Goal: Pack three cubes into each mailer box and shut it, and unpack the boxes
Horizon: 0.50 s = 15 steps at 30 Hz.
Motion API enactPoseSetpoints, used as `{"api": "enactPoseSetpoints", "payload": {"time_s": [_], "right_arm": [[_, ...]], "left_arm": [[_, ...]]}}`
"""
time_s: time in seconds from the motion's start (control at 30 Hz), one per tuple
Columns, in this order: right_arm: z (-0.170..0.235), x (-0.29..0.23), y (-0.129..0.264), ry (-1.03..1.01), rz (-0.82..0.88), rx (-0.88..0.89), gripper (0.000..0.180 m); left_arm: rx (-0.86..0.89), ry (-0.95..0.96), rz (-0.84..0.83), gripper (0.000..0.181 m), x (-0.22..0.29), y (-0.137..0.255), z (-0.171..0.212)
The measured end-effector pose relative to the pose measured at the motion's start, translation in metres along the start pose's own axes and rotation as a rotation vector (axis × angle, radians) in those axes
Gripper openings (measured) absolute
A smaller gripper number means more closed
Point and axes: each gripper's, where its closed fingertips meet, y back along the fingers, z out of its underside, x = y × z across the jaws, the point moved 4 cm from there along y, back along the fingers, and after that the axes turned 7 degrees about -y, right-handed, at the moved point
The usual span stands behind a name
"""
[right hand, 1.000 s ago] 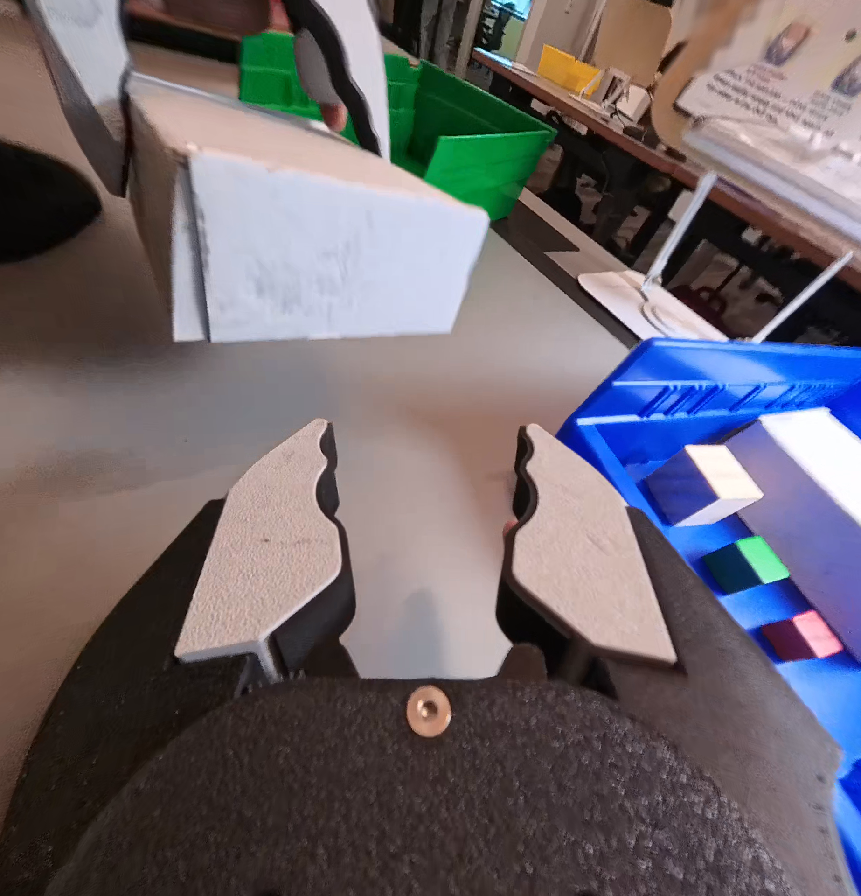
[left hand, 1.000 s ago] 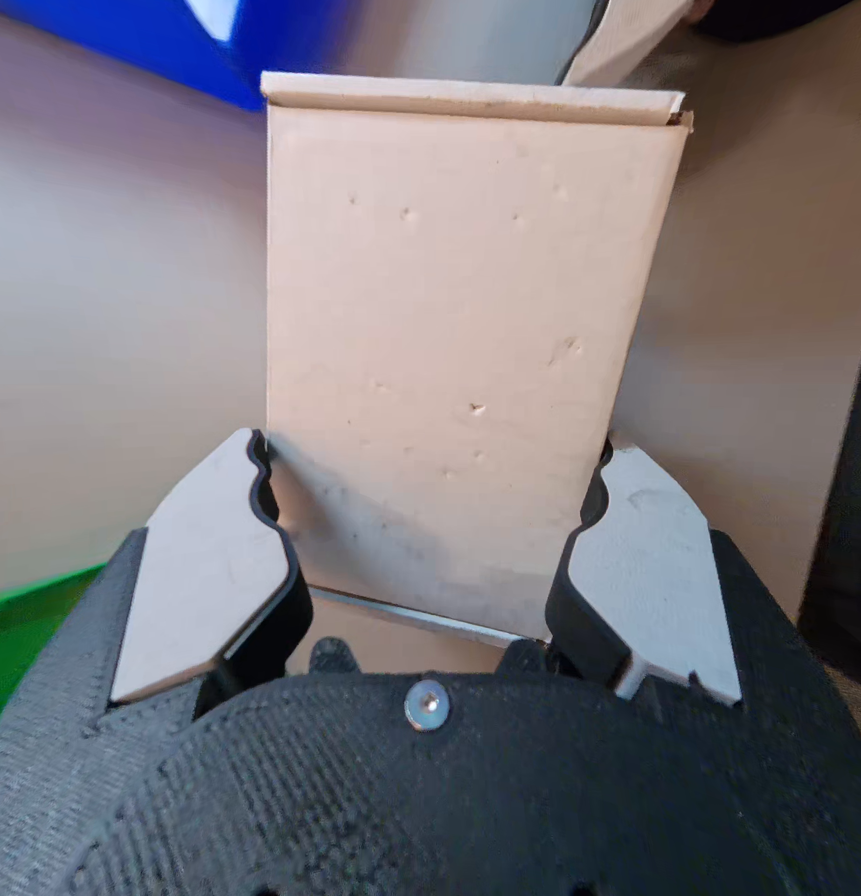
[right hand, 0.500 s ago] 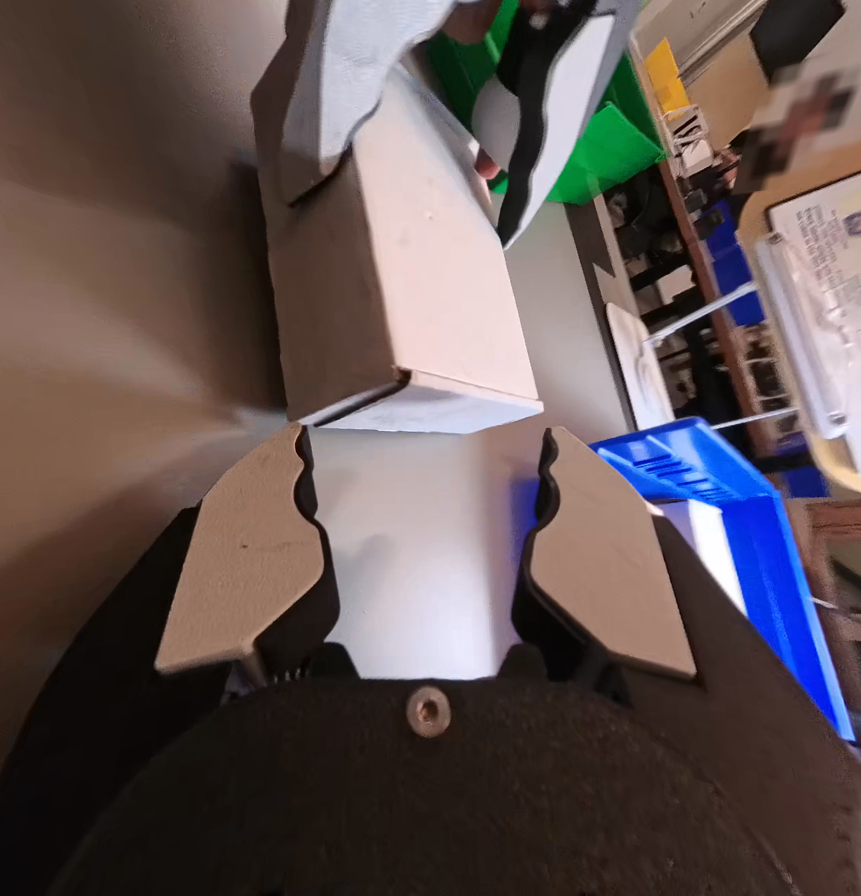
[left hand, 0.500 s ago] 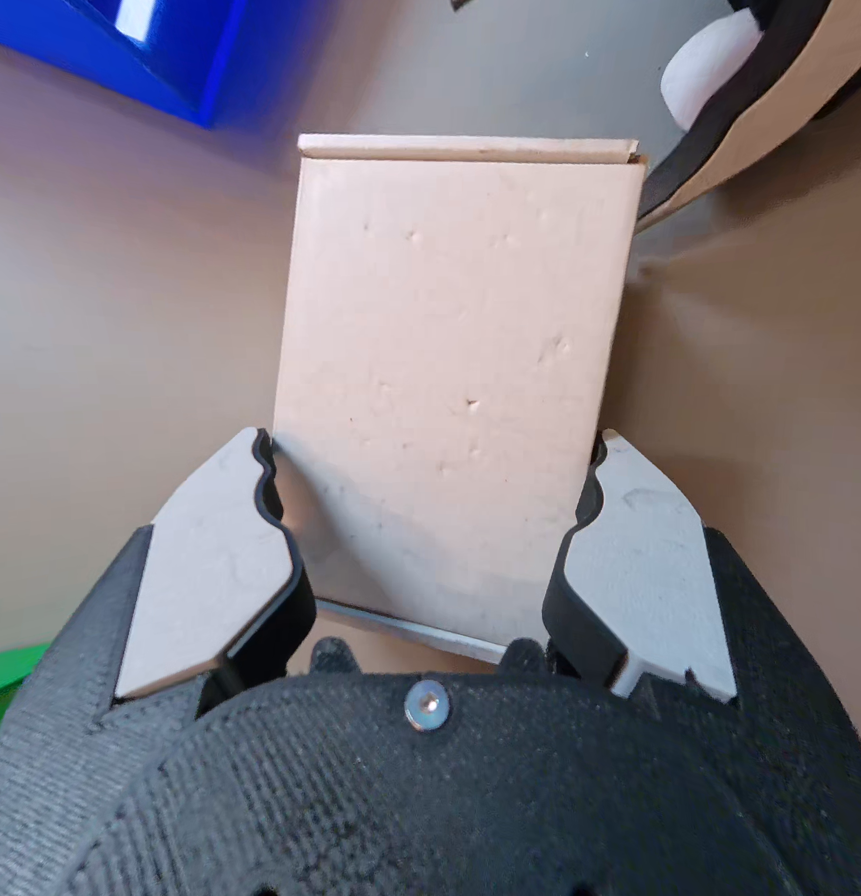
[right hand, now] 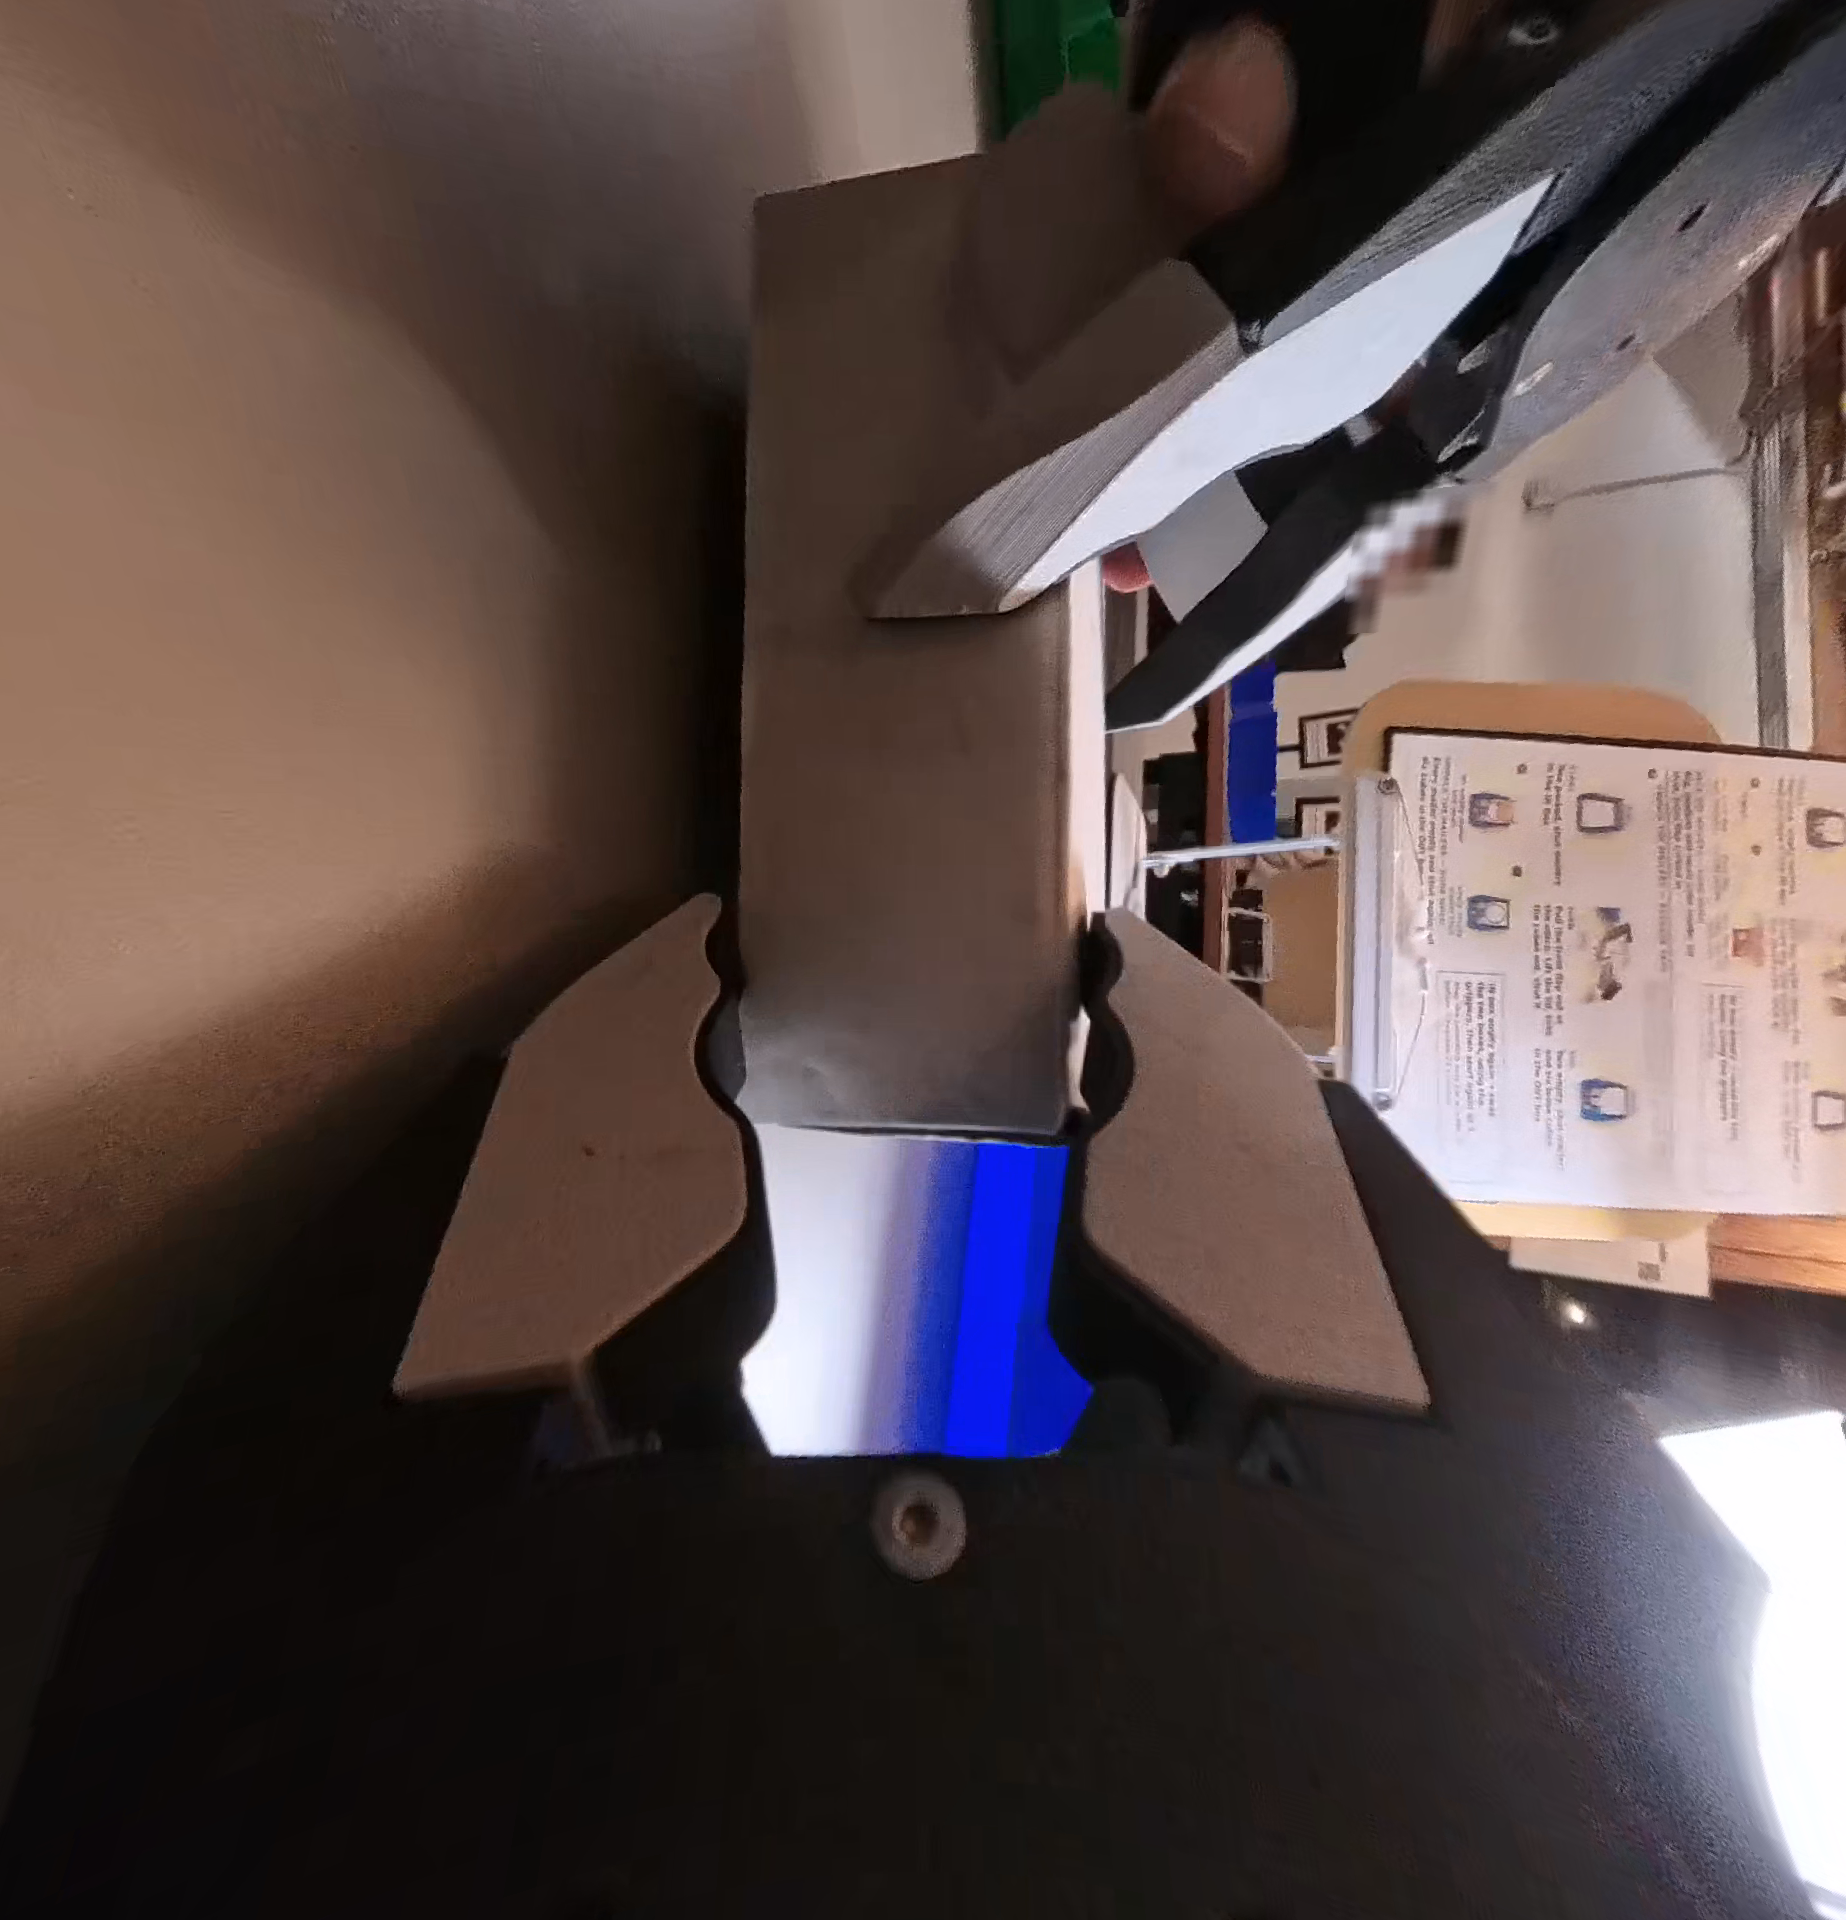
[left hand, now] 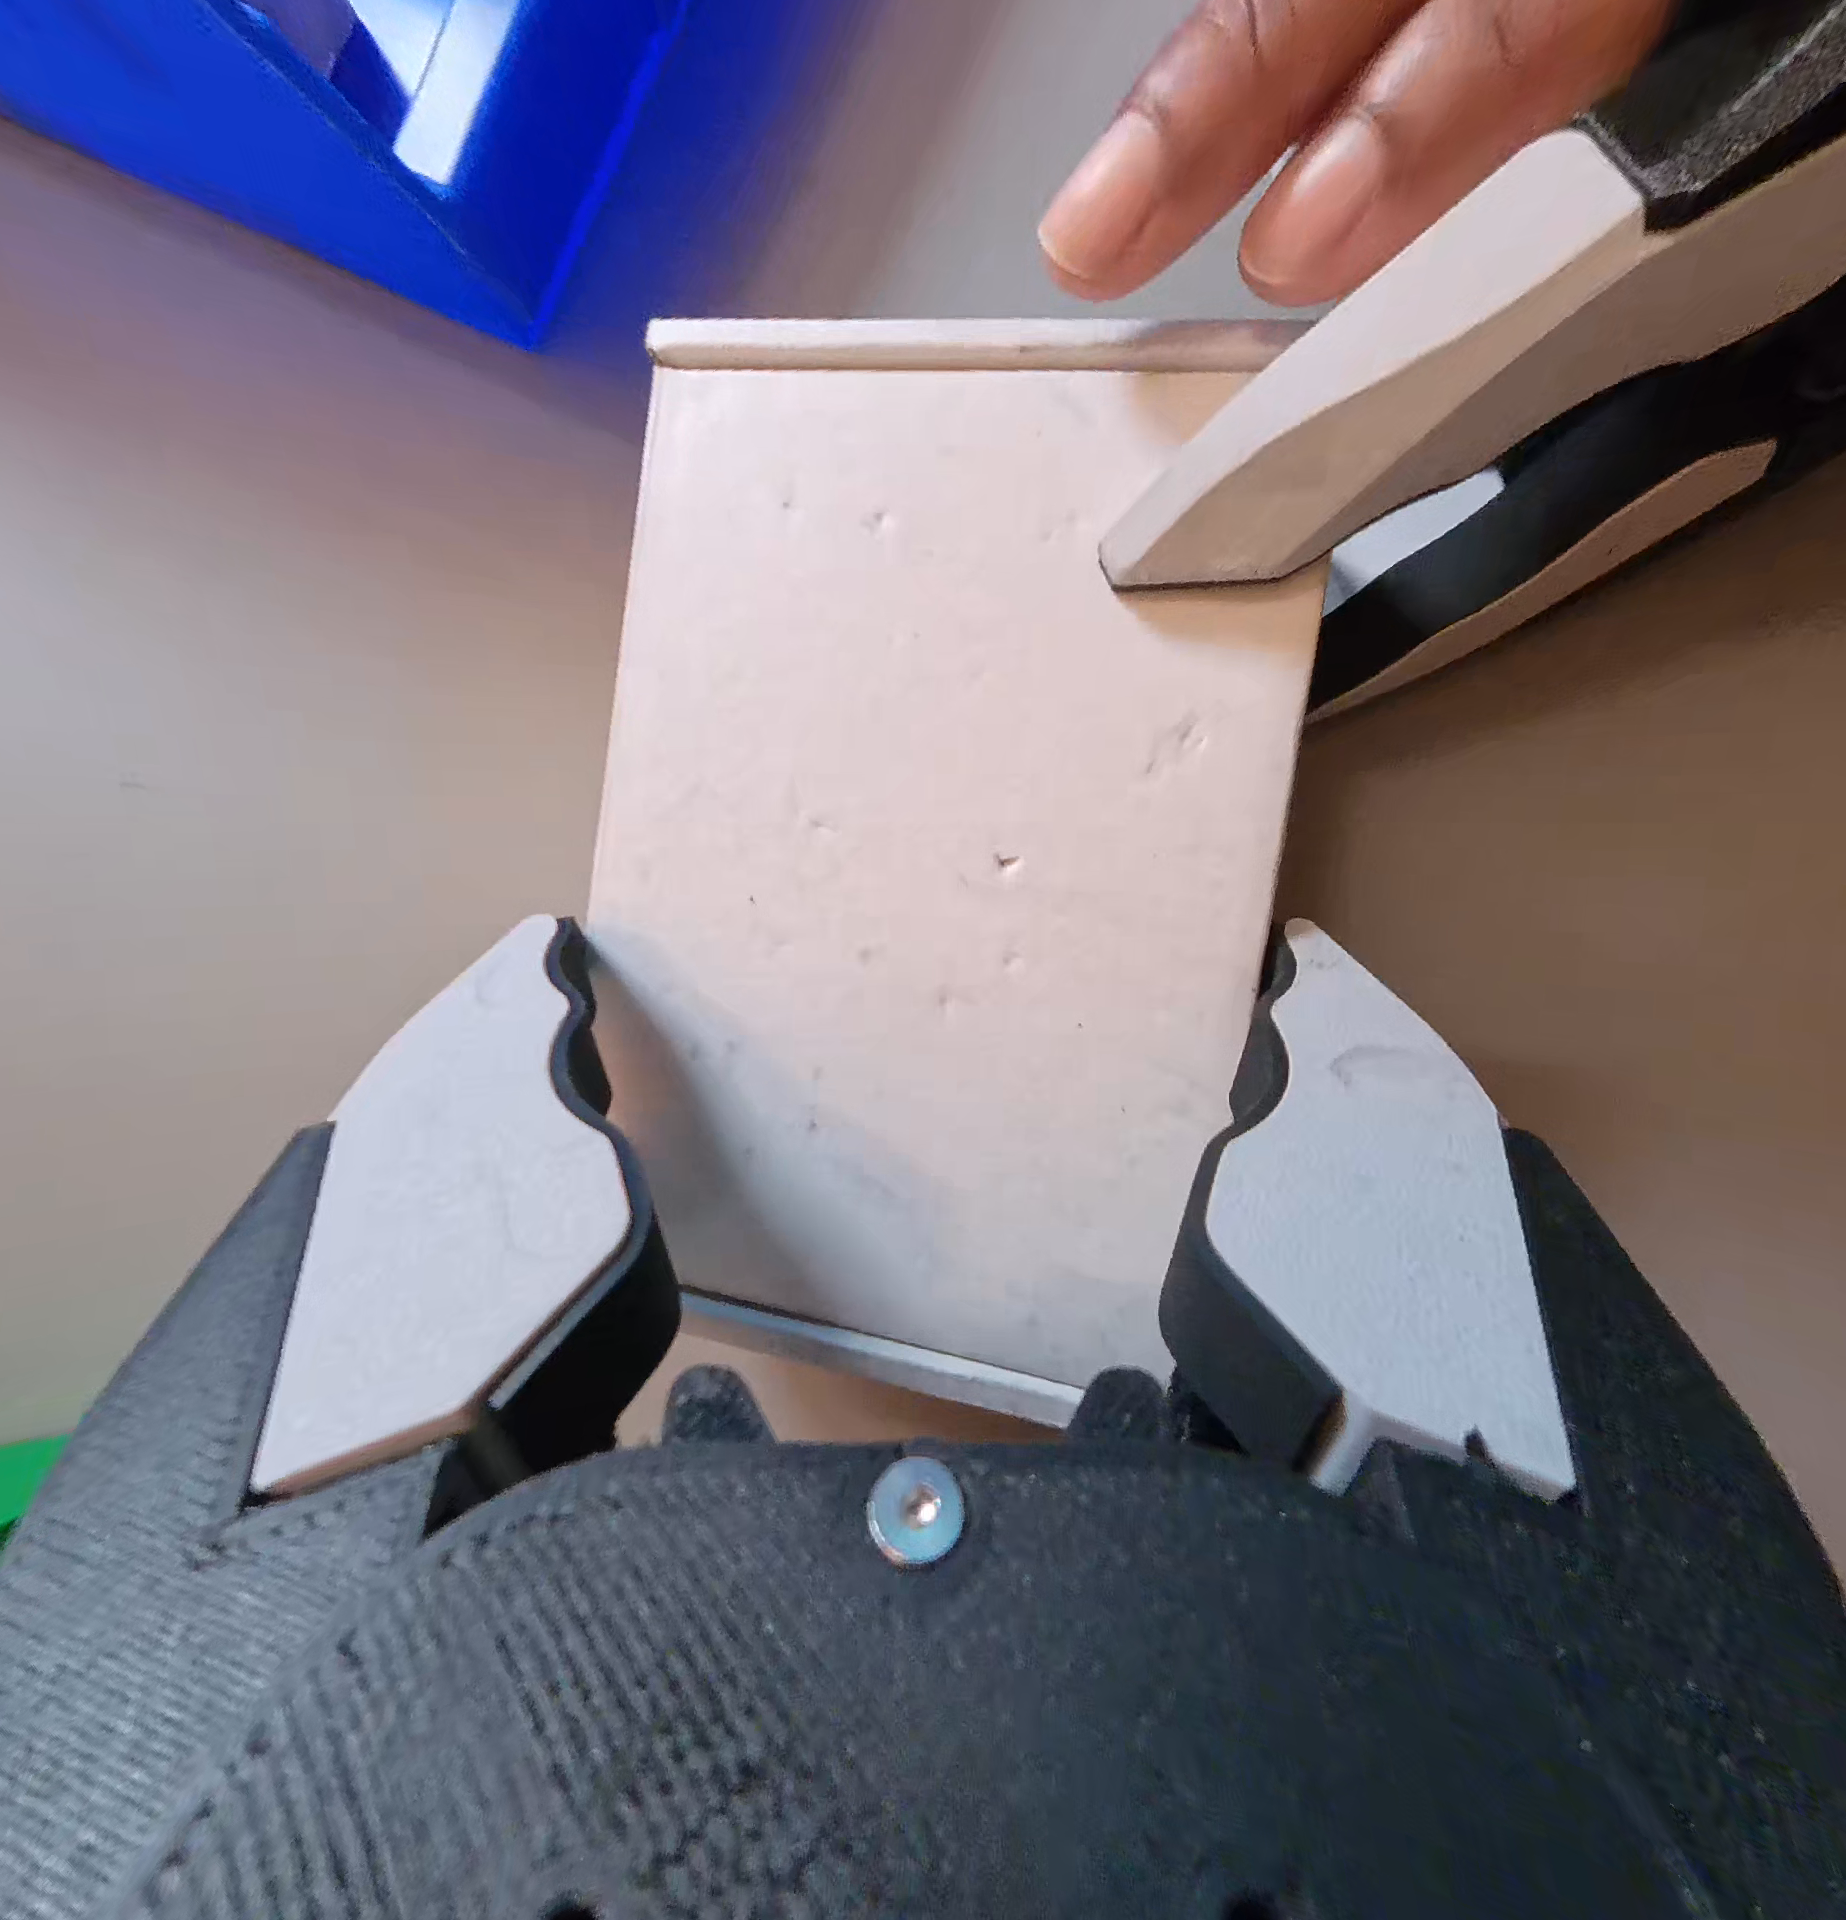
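Clamping the near end of the white mailer box (left hand: 940, 790), the left tool (left hand: 924, 1049) has its two pale fingers set wide apart and pressed against the box's two long edges, so the closed box stands out forward from it, held clear above the tan desk (left hand: 223, 727). The right tool (right hand: 903, 1023) grips the same box (right hand: 898, 727) at its other end, its fingers pinching a narrower span across the box's thin sides; in the left wrist view one finger of that right tool (left hand: 1345, 416) lies over the box's far right corner and the other shows beneath it. Bare fingertips of a hand (left hand: 1220, 156) hover just beyond the box's far edge. Past the box's far left corner sits a blue bin (left hand: 306, 135) with something white inside it. In the right wrist view a printed sheet on a stand (right hand: 1625, 966) lies well off to the box's right.
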Motion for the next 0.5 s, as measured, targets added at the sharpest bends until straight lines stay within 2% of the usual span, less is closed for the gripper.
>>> {"api": "enactPoseSetpoints", "payload": {"time_s": [0.1,0.17,0.3,0.4,0.5], "right_arm": [[0.0,0.0,-0.002,-0.026,-0.011,0.005,0.063],[0.003,0.001,0.0,-0.046,-0.025,0.01,0.064],[0.008,0.004,0.007,-0.164,-0.088,0.05,0.064],[0.008,0.009,0.009,-0.238,-0.134,0.074,0.064],[0.005,0.013,0.009,-0.279,-0.167,0.1,0.064]], "left_arm": [[0.108,-0.021,-0.002,0.11,0.001,0.008,-0.001],[0.22,-0.066,-0.018,0.111,0.006,0.023,-0.003],[0.321,-0.102,-0.053,0.113,0.02,0.041,0.021],[0.349,-0.172,-0.178,0.117,0.025,0.031,0.044],[0.296,-0.315,-0.366,0.11,0.024,0.019,0.057]]}}
